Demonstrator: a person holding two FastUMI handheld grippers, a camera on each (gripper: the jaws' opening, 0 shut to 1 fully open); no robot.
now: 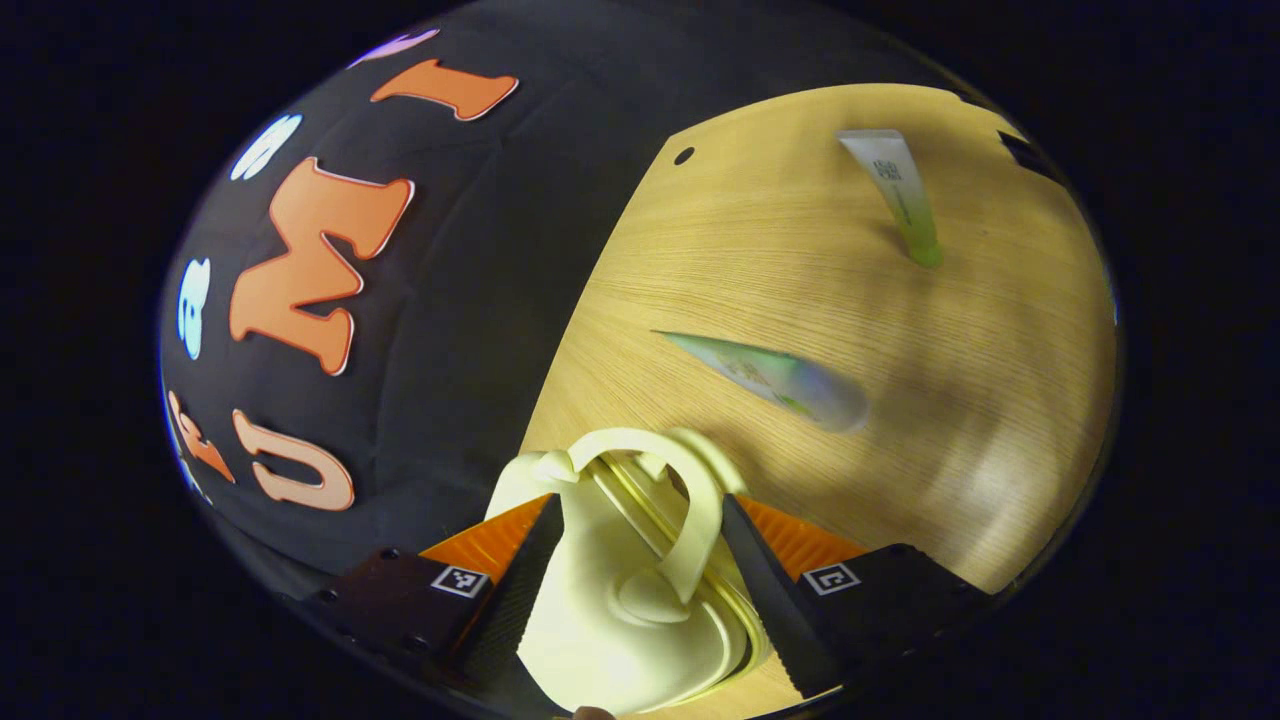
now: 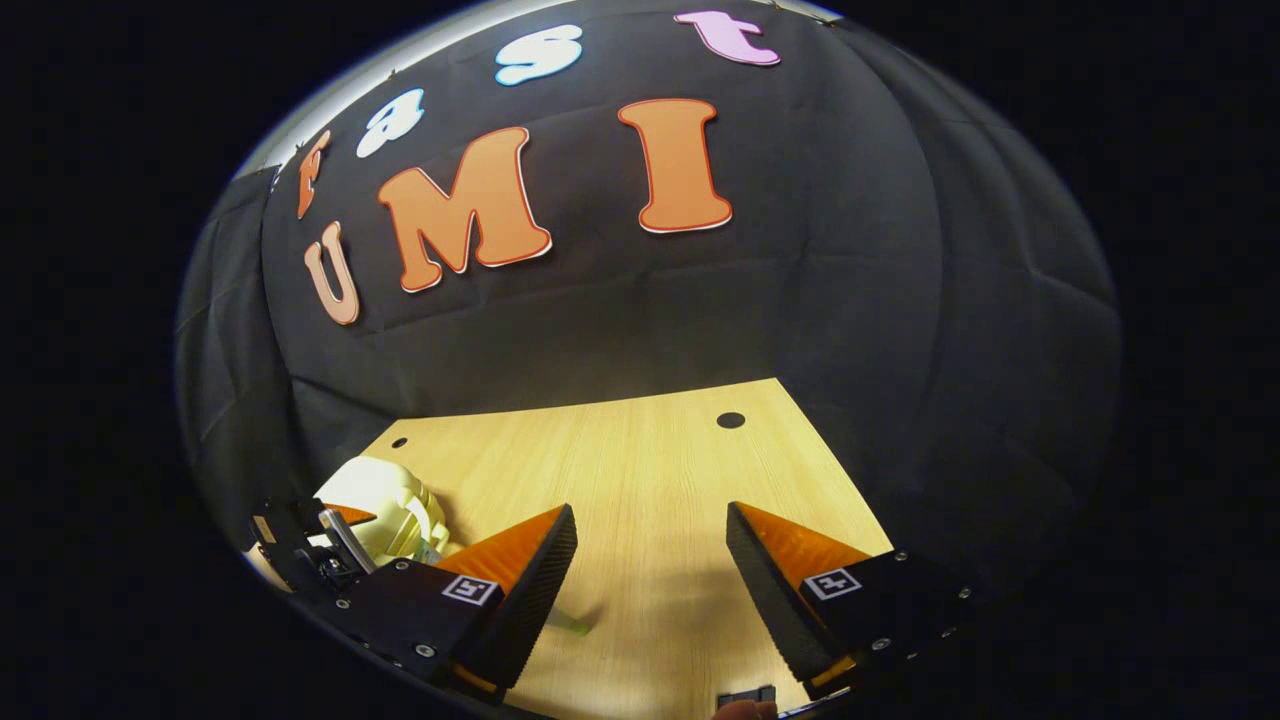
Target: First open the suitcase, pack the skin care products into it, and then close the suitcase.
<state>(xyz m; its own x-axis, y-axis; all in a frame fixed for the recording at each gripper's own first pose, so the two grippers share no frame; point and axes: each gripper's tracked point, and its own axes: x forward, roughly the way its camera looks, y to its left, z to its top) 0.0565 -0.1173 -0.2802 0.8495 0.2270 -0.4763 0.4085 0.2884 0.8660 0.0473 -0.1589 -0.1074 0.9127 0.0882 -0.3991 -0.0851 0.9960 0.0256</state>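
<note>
Black cloth hangs behind a pale wooden bench [image 1: 960, 420], and at its edge sits the small cream plastic suitcase [image 1: 610, 600], still shut as far as I can judge. The left claw [image 1: 640, 570] straddles the suitcase's curved carry handle [image 1: 700, 510], fingers apart on either side; whether they touch the shell I cannot tell. Two skin care tubes lie beyond the suitcase: a clear tube with a greenish print [image 1: 780, 380] near it, and a white tube with a green cap [image 1: 900, 195] farther off. The right claw [image 2: 650, 580] hangs open over bare bench, well to the side of the suitcase. Opening looks like the step in hand: better to grip near the seam, steady the base with the right claw, and lift slowly so the light case does not skid.
</note>
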